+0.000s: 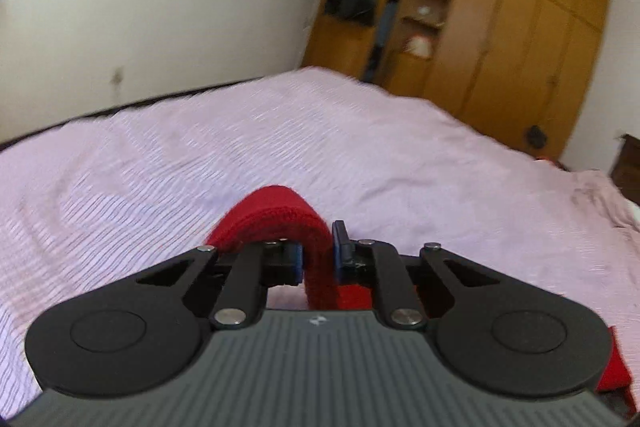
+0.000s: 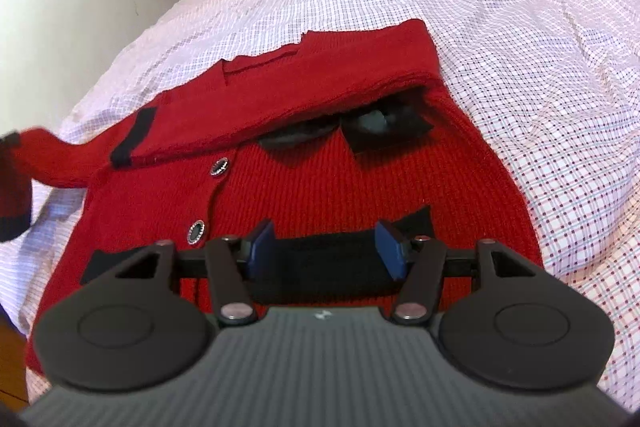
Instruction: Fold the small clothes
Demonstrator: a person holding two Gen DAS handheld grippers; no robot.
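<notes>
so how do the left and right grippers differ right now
The left gripper is shut on a strip of the red cardigan, lifted clear of the bed sheet; the right gripper is open and holds nothing. The left points out across the bed toward the wardrobe, while the right looks down over the cardigan's black hem band. Both share the same black build with blue pads.

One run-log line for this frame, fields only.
left gripper: shut on red cardigan sleeve, lifted | right gripper: open over black hem | cardigan: on checked bedsheet, partly folded
</notes>
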